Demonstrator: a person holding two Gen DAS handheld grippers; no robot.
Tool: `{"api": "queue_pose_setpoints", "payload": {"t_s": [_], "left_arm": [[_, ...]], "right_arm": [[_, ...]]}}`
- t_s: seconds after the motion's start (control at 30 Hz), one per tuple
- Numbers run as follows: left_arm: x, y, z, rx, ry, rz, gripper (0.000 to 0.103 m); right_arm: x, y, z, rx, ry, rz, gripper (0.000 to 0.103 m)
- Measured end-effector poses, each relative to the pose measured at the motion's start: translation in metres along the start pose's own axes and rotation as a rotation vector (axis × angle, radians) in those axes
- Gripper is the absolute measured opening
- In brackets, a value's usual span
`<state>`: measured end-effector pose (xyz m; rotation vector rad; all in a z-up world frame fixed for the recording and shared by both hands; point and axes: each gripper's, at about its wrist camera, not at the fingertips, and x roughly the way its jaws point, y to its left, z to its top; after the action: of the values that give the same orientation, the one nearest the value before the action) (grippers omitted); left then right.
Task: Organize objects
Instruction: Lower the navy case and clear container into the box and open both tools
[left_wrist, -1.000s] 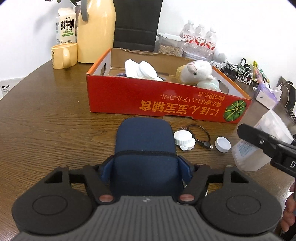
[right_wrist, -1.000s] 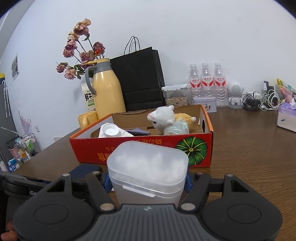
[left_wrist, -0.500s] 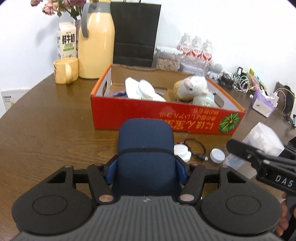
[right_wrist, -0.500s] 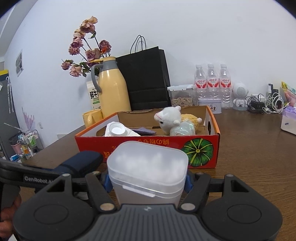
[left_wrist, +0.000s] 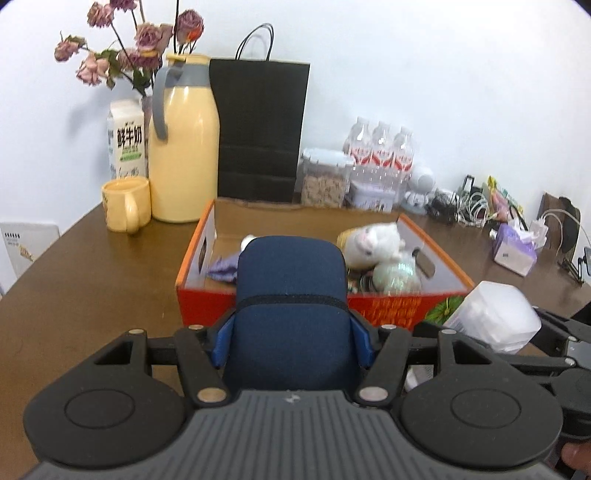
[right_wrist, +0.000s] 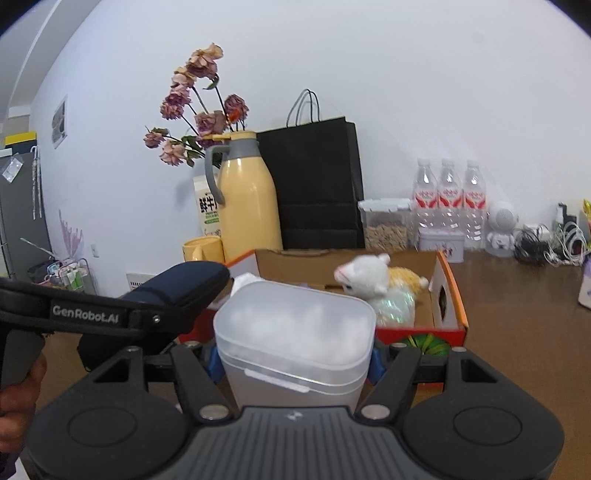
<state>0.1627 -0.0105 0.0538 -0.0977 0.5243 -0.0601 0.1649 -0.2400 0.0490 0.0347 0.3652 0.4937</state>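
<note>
1. Already in the red cardboard box (left_wrist: 373, 304) at the centre of the left wrist view: a white plush toy (left_wrist: 373, 240), an iridescent ball (left_wrist: 397, 275) just beside it, a purple pouch (left_wrist: 223, 267) at the box's left end and some small items too blurred to name.
2. The left gripper (left_wrist: 291, 332) pinches a dark blue zip case (left_wrist: 291, 295) between its blue pads — the case fills the lower middle of that view and, in the picture, overlaps the box's near wall.
3. The right gripper (right_wrist: 293, 363) clamps a frosted plastic container (right_wrist: 295, 332) full of white balls, low in the centre of its own view; the container also shows at the right edge of the left view.
4. Both held things sit in front of the box, not inside it — so two placements appear to be left.
5. Whether anything else is loose on the wooden table (left_wrist: 92, 280) near the box cannot be told; the grippers hide that patch.
6. The yellow jug (left_wrist: 184, 158), mug (left_wrist: 127, 205) and milk carton (left_wrist: 126, 142) at upper left look like fixtures, not part of the sorting.
</note>
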Motion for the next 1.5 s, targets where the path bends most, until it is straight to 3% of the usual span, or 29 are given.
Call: {"api": "queue_pose_setpoints", "payload": {"t_s": [0.3, 0.53, 0.7, 0.93, 1.13, 1.27, 1.33, 1.37, 1.5], "left_arm": [[0.025, 0.001, 0.041, -0.005, -0.059, 0.002, 0.063], [0.068, 0.016, 0.064, -0.064, -0.050, 0.023, 0.062], [0.106, 0.025, 0.073, -0.086, -0.030, 0.038, 0.062], [0.151, 0.022, 0.065, -0.067, 0.029, 0.063, 0.062], [0.155, 0.016, 0.054, -0.016, 0.032, 0.084, 0.065], [0.150, 0.014, 0.052, -0.001, 0.005, 0.101, 0.074], [0.142, 0.014, 0.052, 0.011, -0.041, 0.119, 0.086], [0.138, 0.013, 0.052, 0.014, -0.059, 0.121, 0.099], [0.131, 0.016, 0.053, 0.011, -0.079, 0.123, 0.103]], "right_arm": [[0.033, -0.003, 0.039, -0.022, -0.041, 0.032, 0.067], [0.088, -0.012, 0.063, 0.007, -0.022, 0.057, 0.067], [0.129, -0.023, 0.060, 0.050, 0.033, 0.062, 0.067], [0.157, -0.053, 0.045, 0.104, 0.091, 0.013, 0.067], [0.165, -0.059, 0.037, 0.111, 0.133, 0.007, 0.067], [0.159, -0.055, 0.033, 0.093, 0.145, -0.007, 0.068], [0.156, -0.053, 0.033, 0.081, 0.147, -0.015, 0.078], [0.154, -0.052, 0.033, 0.075, 0.143, -0.015, 0.083], [0.145, -0.048, 0.035, 0.049, 0.125, -0.012, 0.102]]}}
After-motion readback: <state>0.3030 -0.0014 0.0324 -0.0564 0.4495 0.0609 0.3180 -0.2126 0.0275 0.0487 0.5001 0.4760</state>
